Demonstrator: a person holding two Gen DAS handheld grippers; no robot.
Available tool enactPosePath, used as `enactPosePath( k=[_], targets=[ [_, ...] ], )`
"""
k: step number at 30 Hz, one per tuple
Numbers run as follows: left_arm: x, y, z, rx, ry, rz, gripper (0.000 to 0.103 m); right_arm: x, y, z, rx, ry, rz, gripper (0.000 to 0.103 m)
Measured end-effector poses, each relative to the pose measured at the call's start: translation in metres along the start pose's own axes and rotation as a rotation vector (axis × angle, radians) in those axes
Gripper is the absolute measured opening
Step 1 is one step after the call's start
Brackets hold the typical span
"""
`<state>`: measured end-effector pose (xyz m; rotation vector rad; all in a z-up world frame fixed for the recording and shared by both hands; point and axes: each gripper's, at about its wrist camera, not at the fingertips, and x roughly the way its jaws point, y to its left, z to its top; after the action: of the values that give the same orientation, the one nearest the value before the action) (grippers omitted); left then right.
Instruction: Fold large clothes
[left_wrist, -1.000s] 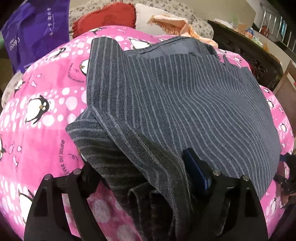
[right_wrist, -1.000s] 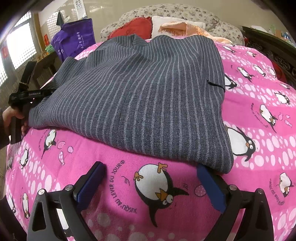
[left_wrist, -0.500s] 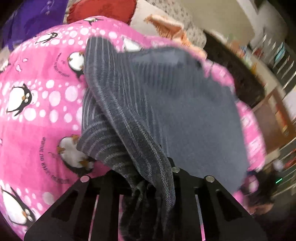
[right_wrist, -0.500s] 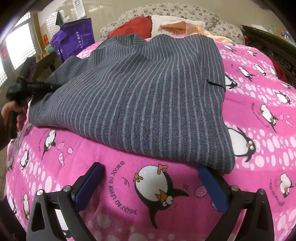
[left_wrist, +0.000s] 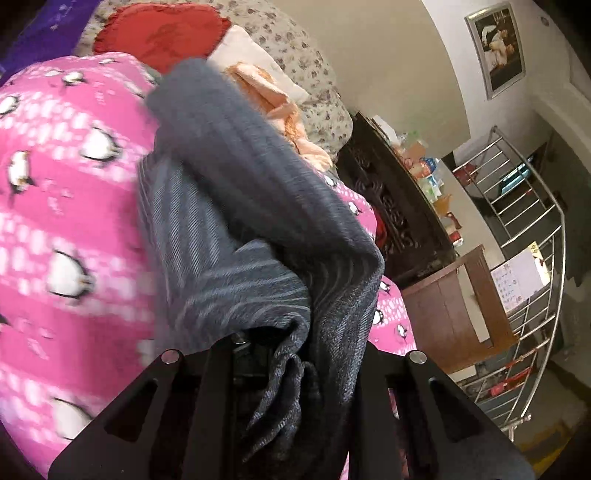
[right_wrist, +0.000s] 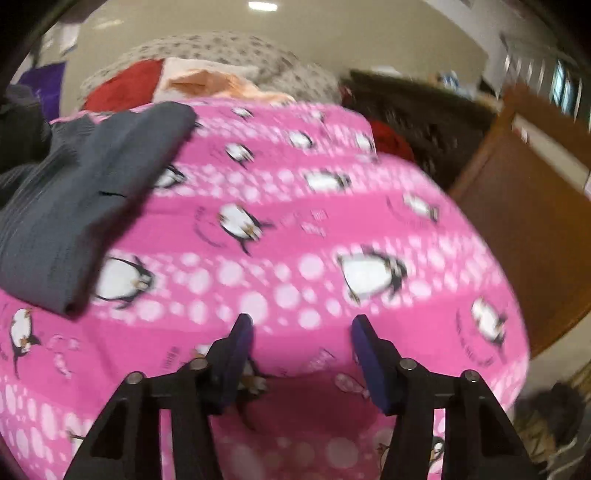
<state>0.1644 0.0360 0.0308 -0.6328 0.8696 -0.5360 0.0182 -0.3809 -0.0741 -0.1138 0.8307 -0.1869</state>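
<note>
A large grey pinstriped garment (left_wrist: 229, 206) lies on a pink penguin blanket (left_wrist: 55, 192). Its near edge is lifted and bunched, and my left gripper (left_wrist: 295, 354) is shut on that gathered fabric, which hangs down between the black fingers. In the right wrist view the garment (right_wrist: 74, 206) lies at the left, partly raised off the blanket (right_wrist: 295, 258). My right gripper (right_wrist: 301, 332) hovers over bare blanket to the right of the garment. Its jaws are closing with nothing between the blue pads (right_wrist: 365, 354).
A red pillow (left_wrist: 159, 33), floral pillows (left_wrist: 295, 62) and a peach cloth (left_wrist: 280, 103) sit at the bed's head. Dark carved furniture (left_wrist: 391, 206), a wooden cabinet (left_wrist: 450, 306) and a metal railing (left_wrist: 528, 236) stand to the right of the bed.
My left gripper shut on the garment's edge and lifted it up and over. My right gripper swung right, away from the garment, and its jaws narrowed.
</note>
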Motion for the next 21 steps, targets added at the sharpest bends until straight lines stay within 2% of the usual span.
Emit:
enactPosePath(
  k=[2,3,4,6,9,11,12,15,17,19,21],
  targets=[
    [0.021,-0.021,-0.002,0.004,0.014,0.004,0.014,0.006,-0.002,-0.009,0.058,-0.018,0.047,0.059],
    [0.036,-0.034,-0.005,0.006,0.026,0.006,0.014,0.006,0.003,-0.013,0.052,-0.044,0.053,0.069],
    [0.048,-0.043,-0.007,0.002,0.038,0.001,0.014,0.007,0.011,-0.017,0.017,-0.063,0.031,0.075],
    [0.075,-0.062,-0.013,0.024,0.066,0.009,0.014,0.007,0.016,-0.017,-0.013,-0.075,0.010,0.075],
    [0.124,-0.075,-0.025,0.023,0.119,0.026,0.014,0.008,0.000,-0.018,0.047,-0.089,0.102,0.076],
    [0.155,-0.076,-0.039,0.058,0.145,0.083,0.014,0.008,-0.002,-0.020,0.054,-0.102,0.127,0.076],
    [0.173,-0.070,-0.050,0.032,0.163,0.116,0.013,0.006,-0.002,-0.021,0.053,-0.103,0.129,0.076],
    [0.195,-0.068,-0.066,0.044,0.134,0.183,0.014,0.008,-0.002,-0.020,0.047,-0.099,0.129,0.076],
    [0.196,-0.074,-0.069,0.060,0.108,0.195,0.023,0.010,-0.002,-0.018,0.044,-0.102,0.133,0.076],
    [0.196,-0.082,-0.069,0.054,0.100,0.151,0.055,0.011,-0.002,-0.019,0.044,-0.103,0.132,0.076],
    [0.193,-0.089,-0.069,0.020,0.103,0.108,0.071,0.010,-0.001,-0.019,0.036,-0.097,0.126,0.076]
  ],
)
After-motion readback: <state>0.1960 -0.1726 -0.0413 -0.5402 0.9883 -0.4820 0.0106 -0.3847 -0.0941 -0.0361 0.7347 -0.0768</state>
